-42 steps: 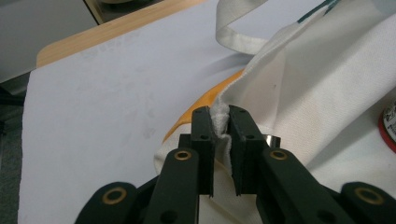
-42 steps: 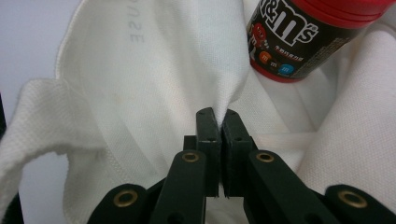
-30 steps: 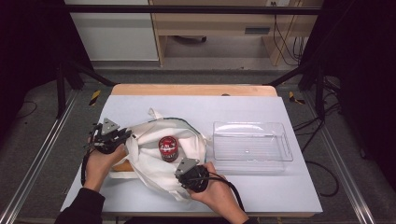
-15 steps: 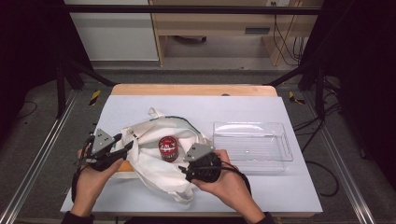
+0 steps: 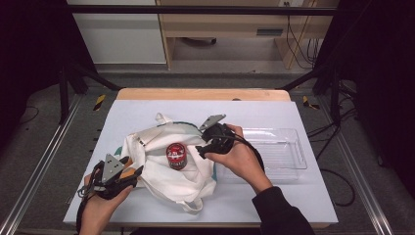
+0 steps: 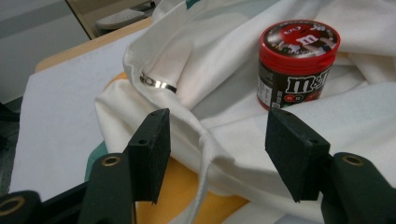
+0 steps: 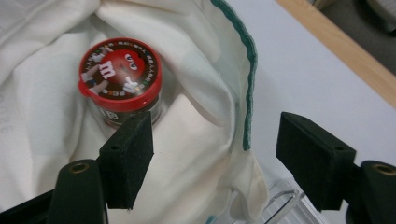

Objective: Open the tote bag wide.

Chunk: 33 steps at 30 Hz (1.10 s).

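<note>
— What are we seeing on the worktop at this moment?

— We are looking at a white cloth bag that is lying crumpled in the middle, and a candy jar with a red lid is standing upright in the hollow of the cloth. A clear plastic tray is lying just beside the bag, on its right.

— And how are the fingers standing?

— We are seeing the left gripper at the left edge of the bag. Its jaws have just been opening, and the fingers are standing wide now, with a fold of the bag and a strap lying between them but not pressed. In the left gripper view the jar is standing beyond the right finger.

— The right one?

— The right gripper is hovering over the right side of the bag, near the jar. Its jaws have also just been opening, and the fingers are wide apart, holding nothing. In the right gripper view the green-trimmed edge of the bag is running between them.
</note>
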Each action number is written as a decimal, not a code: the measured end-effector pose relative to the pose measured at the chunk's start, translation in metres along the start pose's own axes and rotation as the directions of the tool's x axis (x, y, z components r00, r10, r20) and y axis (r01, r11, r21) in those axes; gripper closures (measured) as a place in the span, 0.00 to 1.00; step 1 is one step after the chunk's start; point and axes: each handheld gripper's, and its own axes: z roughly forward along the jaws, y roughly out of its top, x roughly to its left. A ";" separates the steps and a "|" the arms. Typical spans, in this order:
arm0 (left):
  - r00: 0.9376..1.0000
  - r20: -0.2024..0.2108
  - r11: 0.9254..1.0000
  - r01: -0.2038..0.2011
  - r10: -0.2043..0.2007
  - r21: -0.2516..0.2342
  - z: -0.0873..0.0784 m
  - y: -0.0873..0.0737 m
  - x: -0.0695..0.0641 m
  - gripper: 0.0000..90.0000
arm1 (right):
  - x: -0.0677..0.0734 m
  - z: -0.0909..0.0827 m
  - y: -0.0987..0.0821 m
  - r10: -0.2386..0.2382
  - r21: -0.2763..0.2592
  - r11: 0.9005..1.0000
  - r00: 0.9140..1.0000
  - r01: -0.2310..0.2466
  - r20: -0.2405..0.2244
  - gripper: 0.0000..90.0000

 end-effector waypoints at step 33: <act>0.996 0.085 0.999 -0.011 0.007 0.050 0.015 -0.011 -0.008 0.58 | 0.026 0.056 0.001 -0.047 0.205 0.978 0.999 0.045 0.005 0.12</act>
